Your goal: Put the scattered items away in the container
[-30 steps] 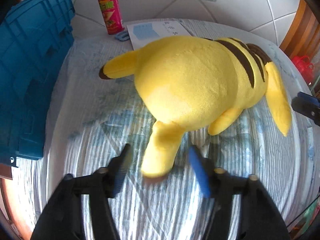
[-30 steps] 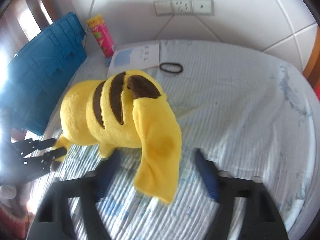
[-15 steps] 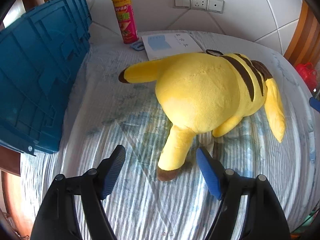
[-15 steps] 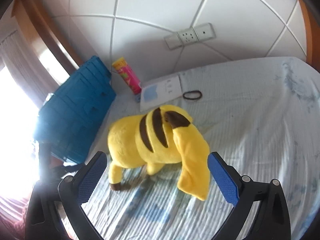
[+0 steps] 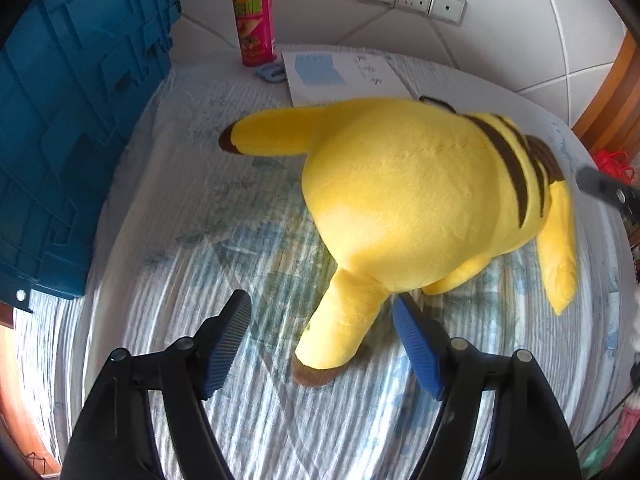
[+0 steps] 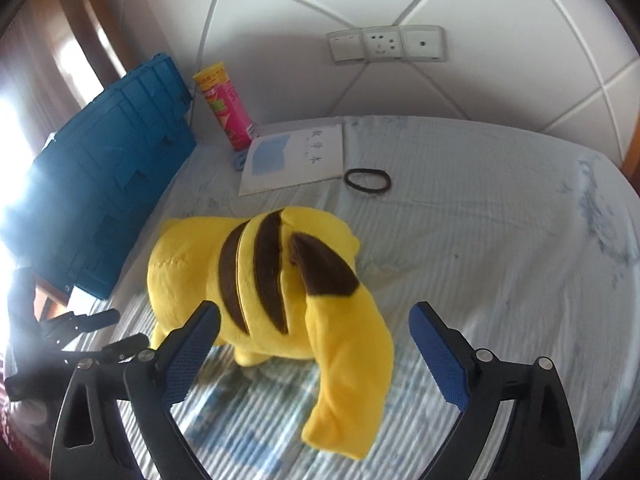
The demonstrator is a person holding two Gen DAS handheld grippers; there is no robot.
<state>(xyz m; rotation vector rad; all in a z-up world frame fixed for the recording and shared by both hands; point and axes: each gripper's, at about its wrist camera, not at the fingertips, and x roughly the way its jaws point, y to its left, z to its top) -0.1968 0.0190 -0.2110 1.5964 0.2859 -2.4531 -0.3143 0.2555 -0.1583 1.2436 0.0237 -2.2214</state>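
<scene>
A big yellow plush toy (image 5: 420,196) with brown stripes lies on the bed. My left gripper (image 5: 324,340) is open, its blue pads either side of the plush's brown-tipped ear (image 5: 340,332), not touching it. My right gripper (image 6: 316,354) is open around the plush's long yellow tail (image 6: 348,344). The plush also shows in the right wrist view (image 6: 240,276). The blue crate (image 5: 68,120) stands at the left edge of the bed, also in the right wrist view (image 6: 104,196). My left gripper shows at the left in the right wrist view (image 6: 92,336).
A pink-and-yellow snack tube (image 5: 252,12) stands at the wall, with a small blue clip (image 5: 272,74) by it. A white notebook (image 6: 296,160) and a black hair band (image 6: 367,180) lie behind the plush. The bed's right half is bare sheet (image 6: 500,240).
Both grippers have come back in close to the plush after pulling away half a second ago. The left one is again around the ear, the right one around the tail.
</scene>
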